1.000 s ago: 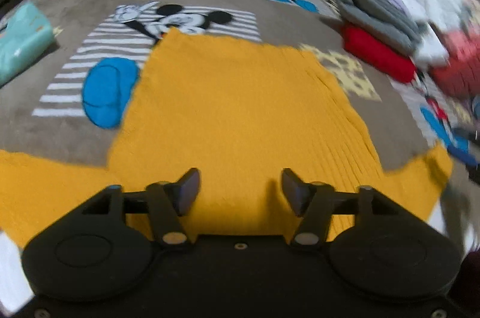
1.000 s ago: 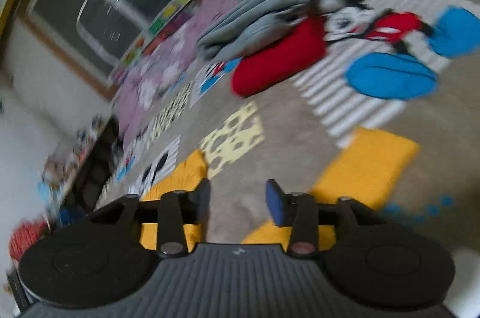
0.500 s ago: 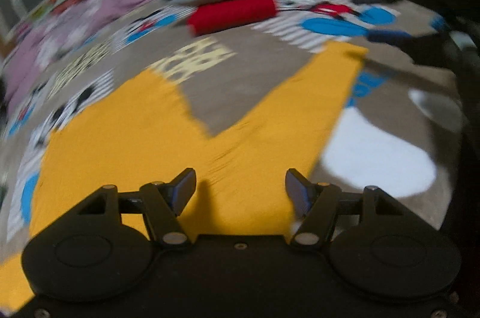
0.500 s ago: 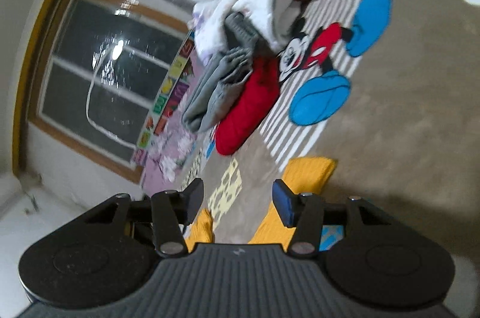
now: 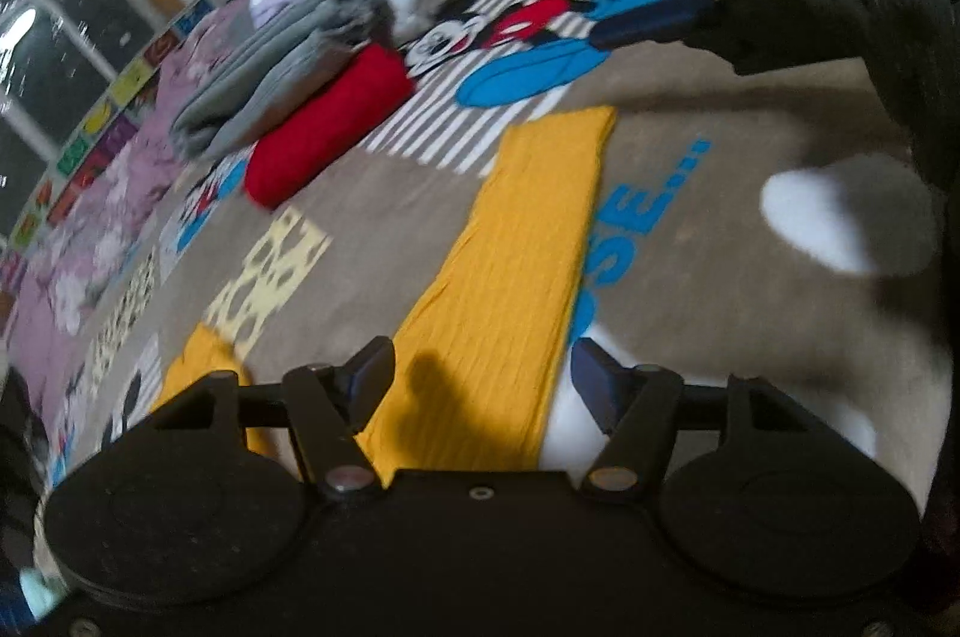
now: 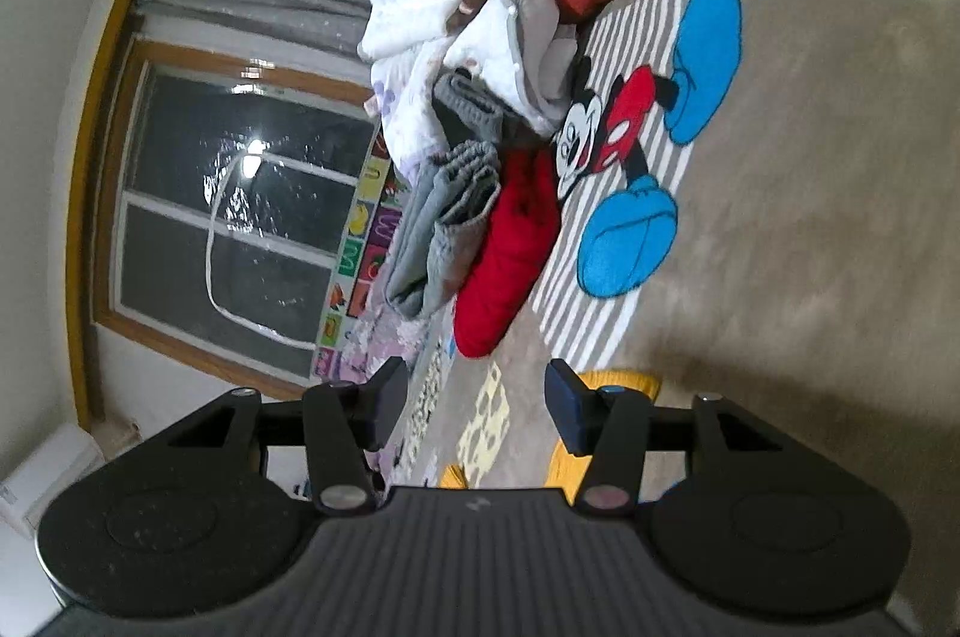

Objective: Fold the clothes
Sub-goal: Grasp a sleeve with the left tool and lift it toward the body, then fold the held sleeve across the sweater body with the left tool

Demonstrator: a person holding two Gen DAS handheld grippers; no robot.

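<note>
Dim indoor light, lamp glare on dark window [image 6: 252, 217], motion blur, fisheye-warped edges.

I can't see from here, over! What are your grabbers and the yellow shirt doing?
Left gripper open, empty. Right gripper open, empty. Yellow sleeve flat on blanket, ungrabbed. Nothing blocking it.

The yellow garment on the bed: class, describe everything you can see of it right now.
The yellow garment is mustard, with a fine ribbed knit look. One long sleeve lies flat and straight across the brown cartoon blanket, its cuff end squared off near the striped patch. A second yellow part shows lower left. The left gripper hovers open above the sleeve's near end, casting a shadow on it; nothing grips it.
</note>
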